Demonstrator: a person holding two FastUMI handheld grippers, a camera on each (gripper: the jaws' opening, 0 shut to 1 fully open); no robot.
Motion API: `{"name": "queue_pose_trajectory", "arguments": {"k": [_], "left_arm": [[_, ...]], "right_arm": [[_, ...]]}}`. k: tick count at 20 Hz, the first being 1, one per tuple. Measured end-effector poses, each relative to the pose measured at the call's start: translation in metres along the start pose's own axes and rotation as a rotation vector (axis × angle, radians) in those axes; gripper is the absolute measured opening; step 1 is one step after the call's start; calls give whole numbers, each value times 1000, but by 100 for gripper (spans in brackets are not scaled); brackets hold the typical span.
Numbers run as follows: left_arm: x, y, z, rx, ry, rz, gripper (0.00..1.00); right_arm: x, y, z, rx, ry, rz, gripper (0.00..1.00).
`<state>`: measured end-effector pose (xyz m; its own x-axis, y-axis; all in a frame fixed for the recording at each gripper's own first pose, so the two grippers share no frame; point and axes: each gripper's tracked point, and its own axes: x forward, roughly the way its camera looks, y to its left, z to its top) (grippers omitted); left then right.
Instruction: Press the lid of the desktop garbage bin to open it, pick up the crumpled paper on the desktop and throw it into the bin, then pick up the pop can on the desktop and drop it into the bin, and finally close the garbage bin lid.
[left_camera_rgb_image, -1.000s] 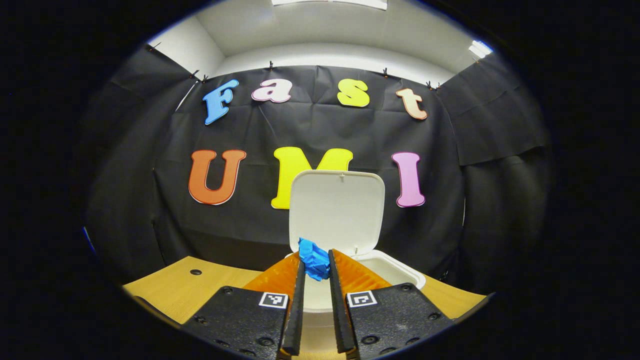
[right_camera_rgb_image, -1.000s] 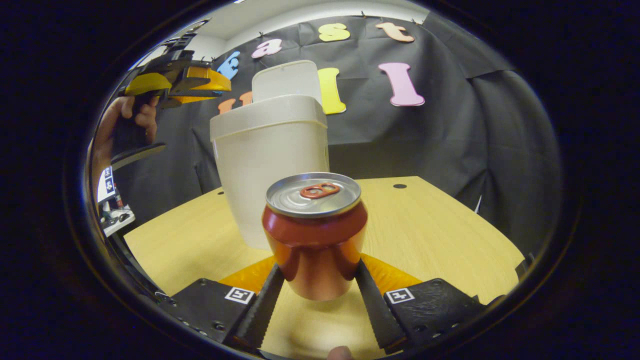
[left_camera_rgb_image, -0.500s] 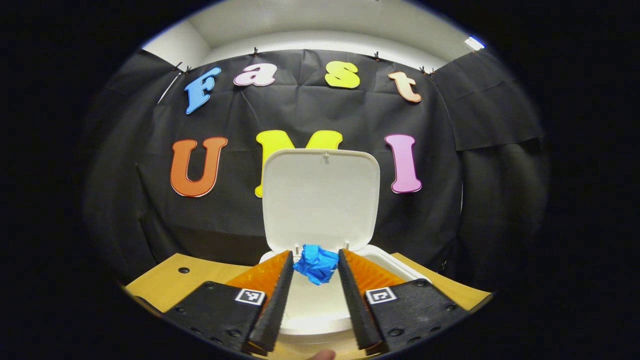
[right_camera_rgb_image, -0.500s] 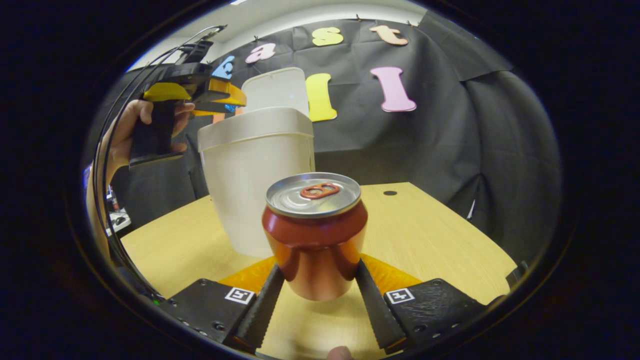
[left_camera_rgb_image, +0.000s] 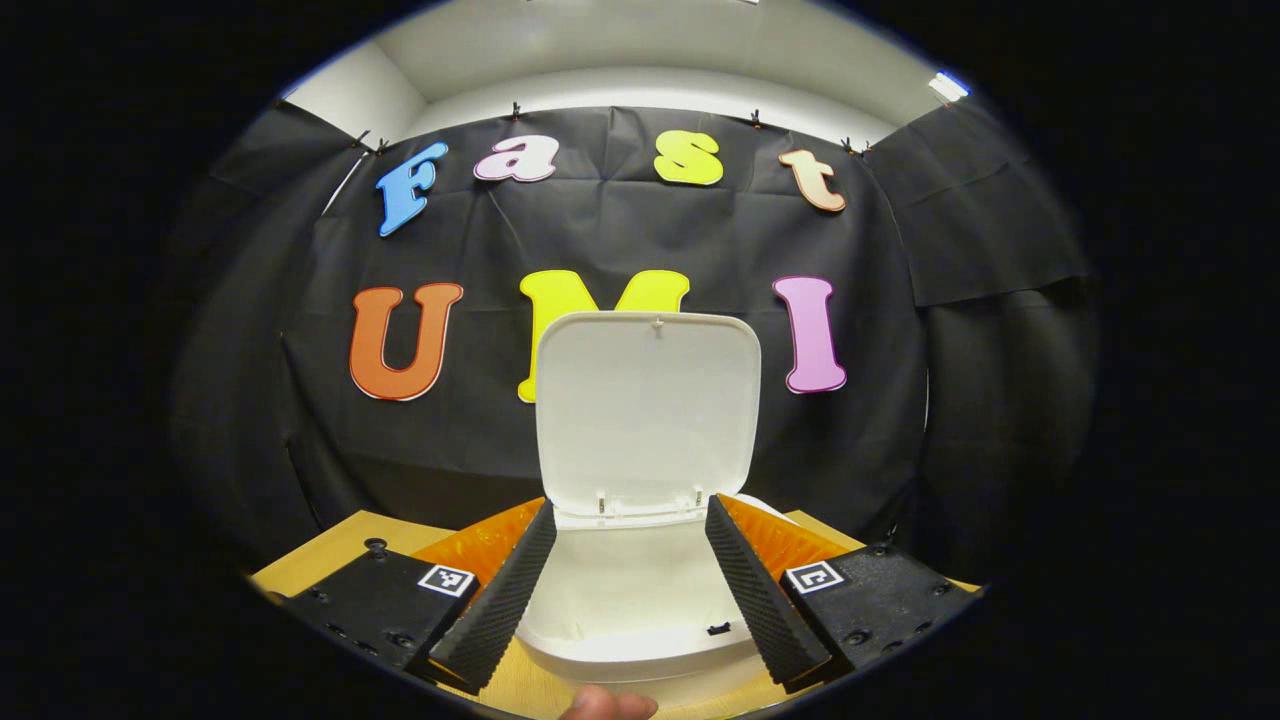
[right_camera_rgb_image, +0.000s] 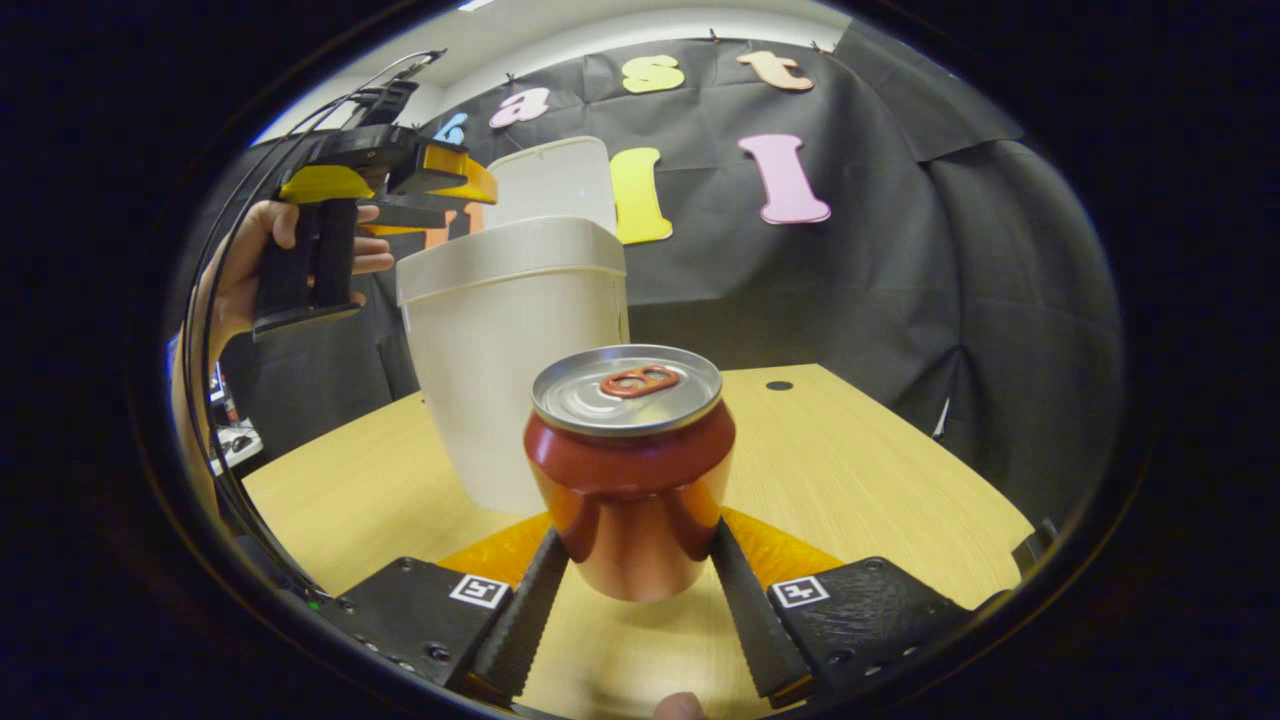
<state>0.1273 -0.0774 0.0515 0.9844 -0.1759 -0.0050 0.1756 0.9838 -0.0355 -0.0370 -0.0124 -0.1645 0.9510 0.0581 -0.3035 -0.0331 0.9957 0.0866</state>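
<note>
With the left tool spread empty over the open garbage bin, the right tool pinches the pop can, which next needs lifting above the bin's rim and dropping in.

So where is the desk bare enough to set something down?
Bare desk runs right of the can and bin, out to the black cloth. Another strip lies left of the bin. The centre is crowded: can between the right gripper fingers, bin just behind.
</note>
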Motion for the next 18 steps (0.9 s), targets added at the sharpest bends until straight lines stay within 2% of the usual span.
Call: {"name": "queue_pose_trajectory", "arguments": {"k": [5, 10, 15, 18], "left_arm": [[-14, 6, 4, -4, -11, 7, 97], [-41, 14, 3, -2, -40, 20, 97], [-73, 34, 13, 5, -87, 51, 97], [-91, 55, 7, -7, -92, 94, 96]], "right_arm": [[-9, 0, 8, -23, -7, -1, 80], [-16, 9, 32, -51, -45, 14, 80], [-14, 27, 56, -65, -34, 72, 80], [-16, 39, 92, -95, -82, 101, 80]]}}
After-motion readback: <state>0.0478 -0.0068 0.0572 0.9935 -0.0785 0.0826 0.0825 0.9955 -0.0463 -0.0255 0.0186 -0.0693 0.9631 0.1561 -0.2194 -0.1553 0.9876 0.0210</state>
